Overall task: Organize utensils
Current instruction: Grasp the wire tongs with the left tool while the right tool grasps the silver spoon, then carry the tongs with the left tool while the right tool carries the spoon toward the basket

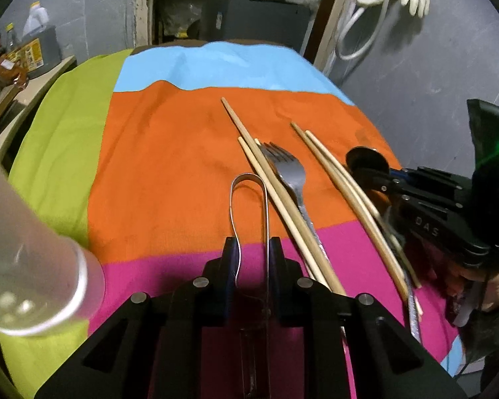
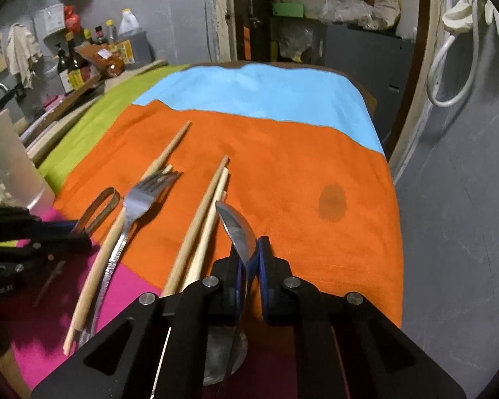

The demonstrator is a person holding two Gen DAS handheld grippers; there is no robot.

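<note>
Right tongs (image 2: 249, 259) clamp spoon (image 2: 238, 229); bare orange cloth (image 2: 299, 153) reaches right edge.

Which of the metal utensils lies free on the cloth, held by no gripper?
The fork, lying among the chopsticks. The tongs sit between the left gripper's pads, and the spoon is clamped in the right gripper.

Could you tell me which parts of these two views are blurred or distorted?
Left wrist view: the clear cup at the near left is smeared and out of focus, while the fork is sharp. Right wrist view: the fork and chopsticks show motion blur. Both views: fisheye curving bends the cloth edges, with dark corners.
</note>
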